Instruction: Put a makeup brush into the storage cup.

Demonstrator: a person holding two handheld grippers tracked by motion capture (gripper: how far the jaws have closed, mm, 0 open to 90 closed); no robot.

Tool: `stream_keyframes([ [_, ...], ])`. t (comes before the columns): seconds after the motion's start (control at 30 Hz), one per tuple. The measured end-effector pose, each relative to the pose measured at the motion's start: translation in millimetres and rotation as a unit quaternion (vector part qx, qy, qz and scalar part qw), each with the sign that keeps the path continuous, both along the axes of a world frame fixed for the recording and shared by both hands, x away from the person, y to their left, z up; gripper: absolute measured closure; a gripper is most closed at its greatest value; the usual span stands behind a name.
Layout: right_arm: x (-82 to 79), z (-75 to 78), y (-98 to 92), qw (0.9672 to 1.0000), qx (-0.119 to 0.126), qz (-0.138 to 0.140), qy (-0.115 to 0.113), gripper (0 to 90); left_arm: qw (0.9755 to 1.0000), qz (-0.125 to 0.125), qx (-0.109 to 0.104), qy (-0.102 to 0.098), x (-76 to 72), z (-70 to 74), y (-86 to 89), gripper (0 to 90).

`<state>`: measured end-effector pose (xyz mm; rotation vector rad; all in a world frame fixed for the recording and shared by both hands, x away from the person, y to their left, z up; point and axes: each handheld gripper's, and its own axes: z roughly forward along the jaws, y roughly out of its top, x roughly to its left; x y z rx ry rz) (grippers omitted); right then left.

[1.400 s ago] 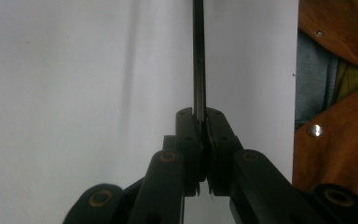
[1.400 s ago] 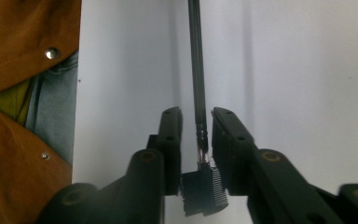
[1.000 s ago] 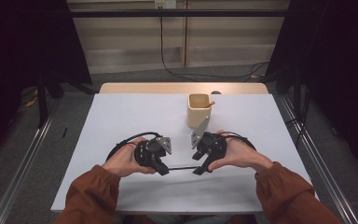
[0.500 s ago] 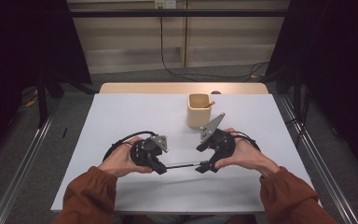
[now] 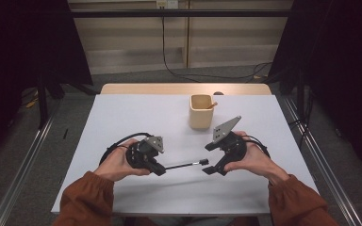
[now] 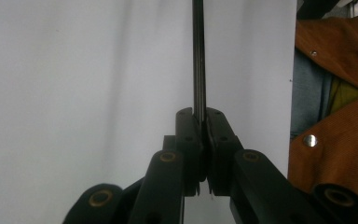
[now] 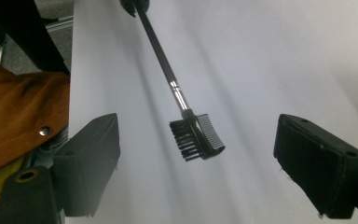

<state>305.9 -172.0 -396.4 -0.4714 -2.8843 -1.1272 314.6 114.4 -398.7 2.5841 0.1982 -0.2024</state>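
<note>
Brush (image 5: 185, 165), a thin black wand with a small comb-and-bristle head, lies level just above the tabletop (image 5: 122, 113) in the high view, at about six o'clock of the white sheet. The left claw (image 5: 159, 168) is clamped on its handle end, so the head points toward three o'clock, at the right claw (image 5: 206, 160). That right claw has just been opening; its jaws stand apart around the head's end without touching it, which reads as a release after a hand-over, leaving the left hand (image 5: 118, 162) in sole charge. A tan wooden cup (image 5: 201, 111) stands at about one o'clock, well apart, with a stick leaning inside; it is likely where such tools belong.

From the left gripper view, the left claw (image 6: 200, 140) is pressed together on the dark shaft (image 6: 199, 56), which runs straight toward twelve o'clock over the white sheet. Gripping at the very end keeps the whole working length free.

From the right gripper view, the brush head (image 7: 196, 137) hangs between the two wide-set pads (image 7: 93, 154) of the right claw (image 7: 205, 158), clear of both, its shaft slanting up toward eleven o'clock. An orange sleeve (image 7: 14, 116) shows at nine o'clock.
</note>
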Motion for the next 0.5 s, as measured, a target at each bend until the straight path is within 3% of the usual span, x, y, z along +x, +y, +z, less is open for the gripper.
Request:
stream_keyframes([
  [0.2,-6.1,-2.9,-8.4,0.9997,0.015,-0.02,-0.001,13.1,0.9998,0.012,-0.006,-0.012,-4.2,-0.2,2.3,85.6],
  [0.5,-15.9,-11.9,-24.6,0.9982,0.04,-0.046,-0.003,7.8,0.9988,0.025,-0.042,-0.007,-4.6,1.0,14.4,85.6],
])
